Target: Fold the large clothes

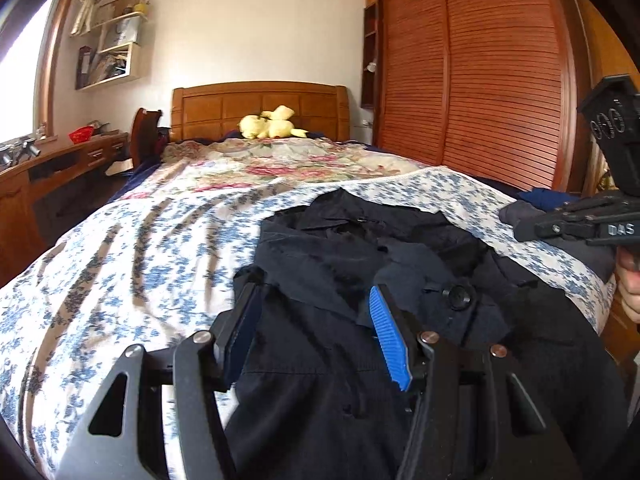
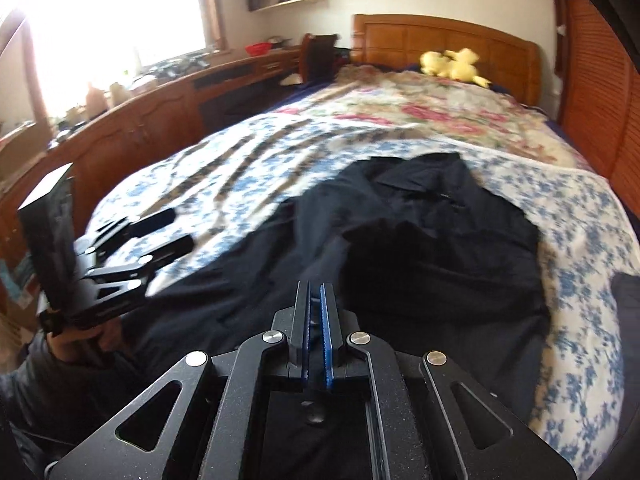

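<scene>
Dark coat (image 1: 360,264) spread on the bed (image 1: 132,240), a claw at each of its near corners.

The coat lies crumpled on the blue-flowered sheet (image 2: 580,240), collar toward the headboard (image 1: 260,108), hem toward the cameras. In the left wrist view the left claw (image 1: 316,308) hangs low over the coat's near left part, jaws spread, a blue ribbed pad (image 1: 390,340) showing; dark cloth lies between and beneath the fingers, but the pads do not press on it. The right claw (image 2: 315,292) hovers above the coat's near edge with its jaws pressed together; no cloth shows between the pads, and the coat lies below and ahead of it. From the left view the right claw (image 1: 524,232) sits at the coat's right side, over the bed's edge. A yellow plush (image 1: 272,124) rests by the headboard, well apart from the coat.
</scene>
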